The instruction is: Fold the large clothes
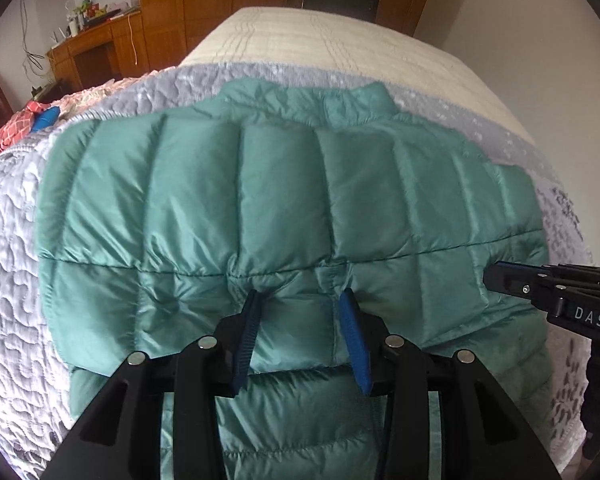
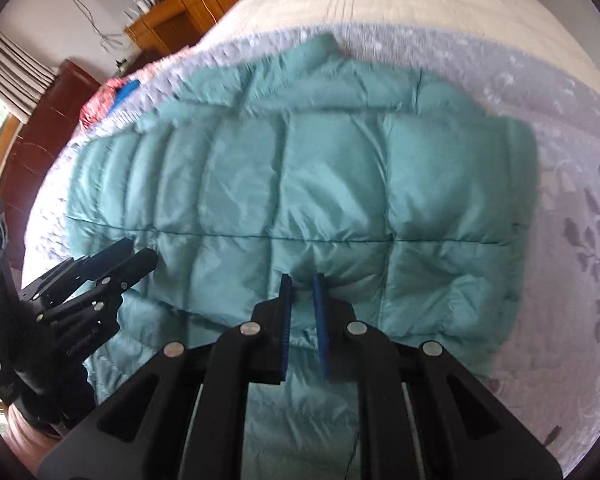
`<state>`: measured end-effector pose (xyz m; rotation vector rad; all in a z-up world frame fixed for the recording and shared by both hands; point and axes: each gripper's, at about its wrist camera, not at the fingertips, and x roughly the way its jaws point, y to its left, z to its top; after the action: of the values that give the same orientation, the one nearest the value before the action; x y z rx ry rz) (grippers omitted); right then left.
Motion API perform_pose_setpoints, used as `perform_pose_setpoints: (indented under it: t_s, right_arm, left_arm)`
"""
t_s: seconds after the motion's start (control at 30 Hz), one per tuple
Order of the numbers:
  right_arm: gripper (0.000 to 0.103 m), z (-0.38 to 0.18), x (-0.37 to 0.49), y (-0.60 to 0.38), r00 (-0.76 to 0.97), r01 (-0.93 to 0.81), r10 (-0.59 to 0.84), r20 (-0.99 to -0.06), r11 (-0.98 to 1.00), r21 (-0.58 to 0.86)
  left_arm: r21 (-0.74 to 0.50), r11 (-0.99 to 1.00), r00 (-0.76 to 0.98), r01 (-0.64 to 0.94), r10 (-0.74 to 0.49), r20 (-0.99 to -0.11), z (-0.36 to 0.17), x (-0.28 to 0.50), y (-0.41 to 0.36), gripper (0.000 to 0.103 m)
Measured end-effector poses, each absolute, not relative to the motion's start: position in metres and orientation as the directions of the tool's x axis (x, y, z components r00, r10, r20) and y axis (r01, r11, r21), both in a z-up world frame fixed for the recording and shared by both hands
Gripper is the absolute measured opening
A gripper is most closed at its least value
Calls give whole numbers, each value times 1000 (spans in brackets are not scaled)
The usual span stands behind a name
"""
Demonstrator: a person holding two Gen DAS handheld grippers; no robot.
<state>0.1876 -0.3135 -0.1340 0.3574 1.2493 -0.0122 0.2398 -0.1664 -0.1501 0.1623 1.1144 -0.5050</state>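
Observation:
A teal quilted puffer jacket lies on the bed, its near part folded over onto itself, collar at the far side; it also shows in the right wrist view. My left gripper has its blue fingers pinching a bunch of the jacket's folded edge, with fabric puckered between them. My right gripper has its blue fingers close together on the same folded edge further right, fabric gathered at their tips. Each gripper shows in the other's view: the right gripper in the left wrist view, the left gripper in the right wrist view.
A white-grey quilted bedspread covers the near bed, with a cream cover beyond. Red patterned cloth with a blue item lies at the far left. Wooden desk and cabinets stand behind the bed.

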Motion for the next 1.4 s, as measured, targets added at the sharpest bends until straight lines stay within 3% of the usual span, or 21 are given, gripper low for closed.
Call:
perform_pose_setpoints:
  t_s: [0.43, 0.57, 0.67, 0.73, 0.8, 0.9, 1.13, 1.4]
  right_arm:
    - [8, -168, 190, -312, 316, 206, 164, -935, 949, 237]
    - [9, -160, 179, -325, 329, 227, 229, -916, 922, 312]
    - [21, -124, 142, -336, 428, 204, 270, -863, 901, 383]
    - [36, -97, 112, -340, 489, 171, 269, -830, 903, 394]
    - [40, -80, 79, -345, 512, 157, 262, -818, 908, 389]
    - [45, -74, 40, -350, 501, 164, 251, -828, 912, 375]
    - [58, -89, -55, -354, 427, 234, 226, -876, 908, 348]
    - [60, -111, -122, -350, 348, 268, 246, -905, 898, 348]
  left_arm:
    - [-80, 875, 349, 478, -273, -897, -181, 238, -175, 44]
    - [-88, 876, 334, 474, -272, -903, -173, 240, -172, 44]
    - [-93, 885, 354, 457, -277, -894, -145, 234, -155, 44]
    - [-110, 886, 381, 451, -303, -873, -118, 220, -129, 51]
    - [-110, 893, 412, 436, -307, -858, -99, 205, -97, 60]
    - [-94, 909, 413, 406, -275, -868, -88, 185, -51, 66]
    - [-77, 940, 296, 333, -181, -938, -108, 124, 32, 67]
    - [-94, 958, 200, 272, -151, -968, -134, 72, 71, 67]
